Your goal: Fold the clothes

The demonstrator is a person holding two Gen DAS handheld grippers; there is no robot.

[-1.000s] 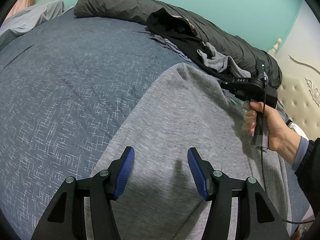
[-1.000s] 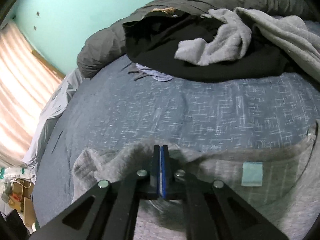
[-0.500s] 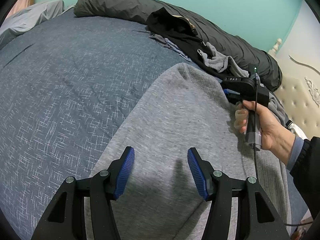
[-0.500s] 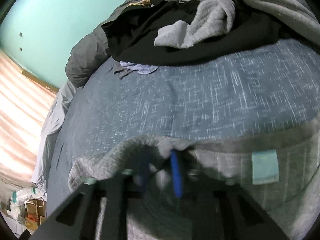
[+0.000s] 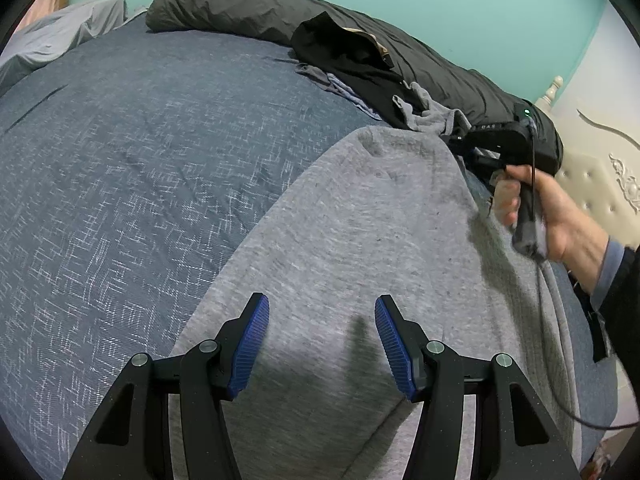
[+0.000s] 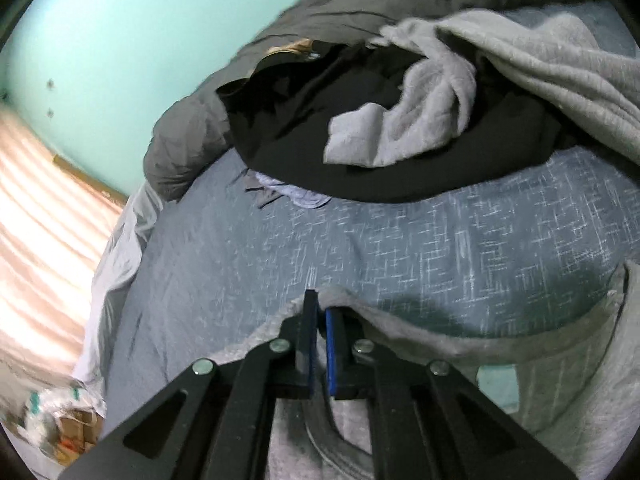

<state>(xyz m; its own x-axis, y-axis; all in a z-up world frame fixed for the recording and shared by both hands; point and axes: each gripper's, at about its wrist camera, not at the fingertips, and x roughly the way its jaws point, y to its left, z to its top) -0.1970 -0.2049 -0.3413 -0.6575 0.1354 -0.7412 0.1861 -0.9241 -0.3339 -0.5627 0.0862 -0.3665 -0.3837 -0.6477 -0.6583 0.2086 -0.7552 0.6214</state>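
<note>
A grey sweatshirt (image 5: 352,232) lies spread on the blue bed cover (image 5: 120,168). Low in the left wrist view, my left gripper (image 5: 322,320) hovers open over its near part, nothing between the blue pads (image 5: 250,340). At the garment's far right edge a hand (image 5: 560,216) holds my right gripper (image 5: 460,146). In the right wrist view the right gripper (image 6: 318,300) is closing its jaws to a thin slit, and the sweatshirt's edge (image 6: 420,336) rises in a tent to the tips, pinched there. A pale label (image 6: 496,384) shows inside the neck.
A pile of black and grey clothes (image 6: 400,128) lies at the back of the bed against a dark rolled duvet (image 5: 248,8). A teal wall is behind. A cream padded headboard (image 5: 600,184) stands at right. A light sheet (image 5: 60,36) lies at far left.
The right gripper opened briefly on the sweatshirt's edge, then closed again, and it has shifted right and rolled. The left gripper has not moved.
</note>
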